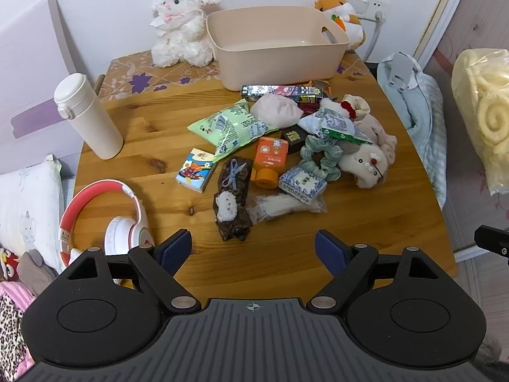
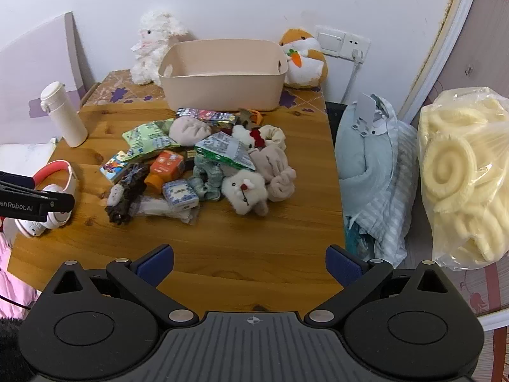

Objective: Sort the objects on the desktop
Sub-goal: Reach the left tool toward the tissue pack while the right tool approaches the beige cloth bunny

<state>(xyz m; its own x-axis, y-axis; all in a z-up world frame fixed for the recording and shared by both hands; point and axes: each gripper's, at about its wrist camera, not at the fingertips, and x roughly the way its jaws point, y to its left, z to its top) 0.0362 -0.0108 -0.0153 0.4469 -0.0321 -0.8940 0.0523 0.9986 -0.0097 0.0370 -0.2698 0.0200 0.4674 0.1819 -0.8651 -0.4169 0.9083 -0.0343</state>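
Above the near edge of the wooden table (image 1: 133, 127), we hold the left gripper (image 1: 253, 248) and right gripper (image 2: 249, 262) spread and empty, the clutter pile (image 1: 273, 156) lying before the far beige bin (image 1: 273, 44), while only the right view shows the hamster plush (image 2: 305, 60) whole.

A wooden tabletop (image 1: 286, 254) carries a beige bin (image 1: 273, 41) at its far edge. A white flask (image 1: 87, 116) and headphones (image 1: 105, 222) sit along its left edge.

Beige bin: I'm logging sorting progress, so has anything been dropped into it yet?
No, the beige bin shows only its bare inner floor and walls.
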